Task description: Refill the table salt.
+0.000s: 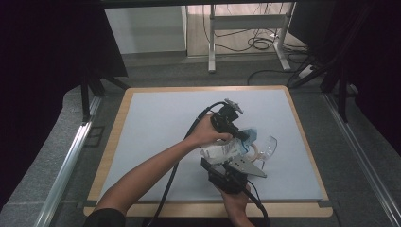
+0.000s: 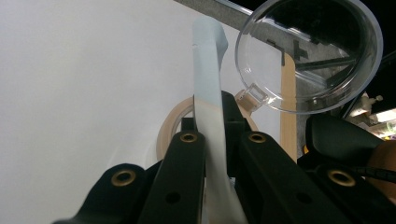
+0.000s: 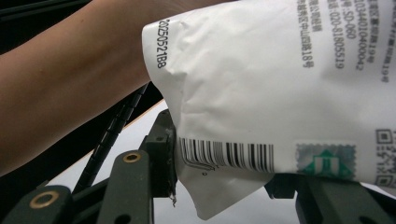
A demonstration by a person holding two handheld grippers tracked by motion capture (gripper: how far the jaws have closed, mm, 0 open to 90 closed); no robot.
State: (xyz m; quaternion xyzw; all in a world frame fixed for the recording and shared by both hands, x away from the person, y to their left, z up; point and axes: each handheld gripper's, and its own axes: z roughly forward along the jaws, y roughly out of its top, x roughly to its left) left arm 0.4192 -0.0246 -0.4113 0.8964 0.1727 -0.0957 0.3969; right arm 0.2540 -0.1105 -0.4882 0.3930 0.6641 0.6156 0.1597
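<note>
Both tools met over the near right part of the desk (image 1: 156, 123), each gripping the same white pouch (image 1: 222, 152).

The left tool (image 1: 243, 137) reached in from the far side, its jaws pressed together on a pale blue and white strip (image 2: 208, 93) at the pouch's top edge. In the left gripper view the strip rose straight up from between the jaws and curled over at its tip. Just beyond those jaws a tan ring (image 2: 169, 128) lay flat on the desk, partly hidden behind them. A clear round lid (image 2: 310, 53) stood tilted just past the jaws and to their right, its small tab close to the tip of the right jaw.

The right tool (image 1: 213, 165) came from the near edge of the desk, held in the person's hand (image 1: 235, 201). Its jaws were closed on the lower rim of the pouch, pinching it beside the barcode (image 3: 226, 154). The printed back of the pouch bulged above that tool, and the person's other forearm (image 3: 70, 98) crossed behind it.
</note>
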